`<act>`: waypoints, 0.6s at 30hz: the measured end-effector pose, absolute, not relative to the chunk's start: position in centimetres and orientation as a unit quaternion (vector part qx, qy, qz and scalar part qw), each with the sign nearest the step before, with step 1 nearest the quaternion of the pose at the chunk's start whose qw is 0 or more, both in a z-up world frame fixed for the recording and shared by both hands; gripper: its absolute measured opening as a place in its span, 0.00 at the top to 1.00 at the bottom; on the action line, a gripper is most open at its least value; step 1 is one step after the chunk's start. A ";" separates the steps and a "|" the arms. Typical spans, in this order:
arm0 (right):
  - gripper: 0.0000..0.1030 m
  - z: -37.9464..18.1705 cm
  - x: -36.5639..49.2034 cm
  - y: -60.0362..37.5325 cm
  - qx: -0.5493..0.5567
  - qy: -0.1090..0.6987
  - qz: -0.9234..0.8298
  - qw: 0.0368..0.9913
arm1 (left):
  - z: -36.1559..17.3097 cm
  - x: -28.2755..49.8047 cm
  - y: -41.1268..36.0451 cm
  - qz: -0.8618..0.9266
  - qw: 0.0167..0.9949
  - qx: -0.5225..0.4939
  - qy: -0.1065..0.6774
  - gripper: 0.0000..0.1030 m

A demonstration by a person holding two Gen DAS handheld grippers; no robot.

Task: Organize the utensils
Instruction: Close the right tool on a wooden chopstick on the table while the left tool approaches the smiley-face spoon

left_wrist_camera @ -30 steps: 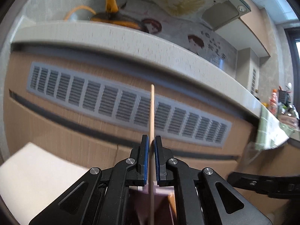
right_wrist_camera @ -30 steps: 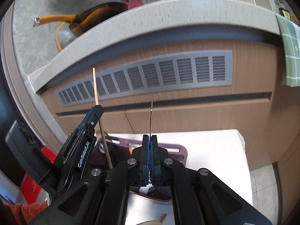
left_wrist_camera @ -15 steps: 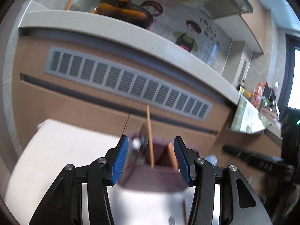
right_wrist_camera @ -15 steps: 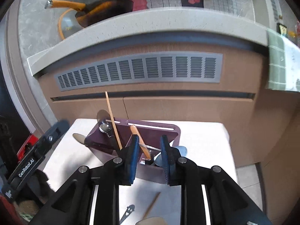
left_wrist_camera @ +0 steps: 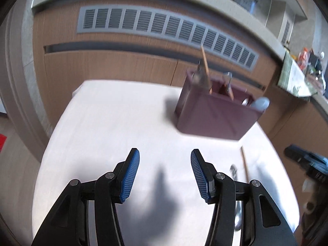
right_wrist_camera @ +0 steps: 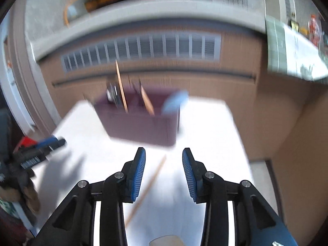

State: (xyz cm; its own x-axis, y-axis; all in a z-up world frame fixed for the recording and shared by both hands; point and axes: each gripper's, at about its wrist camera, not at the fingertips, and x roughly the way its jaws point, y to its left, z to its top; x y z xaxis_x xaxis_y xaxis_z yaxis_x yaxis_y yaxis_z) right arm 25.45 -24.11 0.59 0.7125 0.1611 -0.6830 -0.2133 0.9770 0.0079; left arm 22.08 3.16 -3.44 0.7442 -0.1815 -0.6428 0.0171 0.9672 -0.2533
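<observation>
A maroon utensil holder point(left_wrist_camera: 217, 114) stands on the white table point(left_wrist_camera: 114, 123). A wooden chopstick point(left_wrist_camera: 205, 67) and other utensils stick up out of it. My left gripper point(left_wrist_camera: 165, 164) hovers open over bare tabletop, left of and nearer than the holder, with nothing between its pads. My right gripper point(right_wrist_camera: 164, 164) is just in front of the holder point(right_wrist_camera: 141, 123); its jaws are opening and grip nothing. A loose chopstick point(right_wrist_camera: 147, 186) lies on the table beneath them. A pale blue spoon point(right_wrist_camera: 174, 102) leans out of the holder's right end.
Behind the table runs a wooden cabinet with a grey vent grille point(left_wrist_camera: 164, 28) under a counter. A green cloth point(right_wrist_camera: 287, 53) hangs at the right. Another loose chopstick point(left_wrist_camera: 245, 164) and a small dark utensil point(left_wrist_camera: 233, 170) lie right of my left gripper.
Both grippers were shut, the left on a chopstick and the right on a thin metal utensil. They let go over the holder, opened, drew back and tipped down toward the table.
</observation>
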 end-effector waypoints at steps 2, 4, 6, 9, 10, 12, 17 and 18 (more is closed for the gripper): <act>0.65 -1.8 25.4 -24.2 -0.030 0.395 0.095 0.913 | -4.2 21.6 3.0 -0.051 0.925 -0.103 0.361 0.48; 0.65 -3.8 25.5 -24.0 -0.023 0.419 0.093 0.903 | -4.6 21.6 2.8 -0.049 0.924 -0.095 0.367 0.48; 0.65 -5.2 25.8 -23.5 -0.022 0.436 0.090 0.895 | -5.0 21.7 2.7 -0.049 0.921 -0.092 0.376 0.49; 0.65 -6.4 26.4 -22.3 -0.030 0.450 0.091 0.888 | -5.2 21.8 2.3 -0.052 0.920 -0.088 0.379 0.48; 0.65 -6.6 26.7 -21.8 -0.034 0.453 0.089 0.887 | -5.2 21.8 2.1 -0.054 0.920 -0.085 0.380 0.49; 0.65 -7.0 27.3 -21.1 -0.036 0.454 0.090 0.886 | -5.2 21.8 1.7 -0.058 0.919 -0.081 0.383 0.49; 0.73 -8.4 28.4 -20.6 -0.039 0.469 0.081 0.878 | -5.2 21.7 0.9 -0.066 0.916 -0.070 0.389 0.48; 0.74 -8.4 28.2 -20.5 -0.045 0.466 0.080 0.880 | -5.2 21.7 0.8 -0.068 0.916 -0.068 0.390 0.48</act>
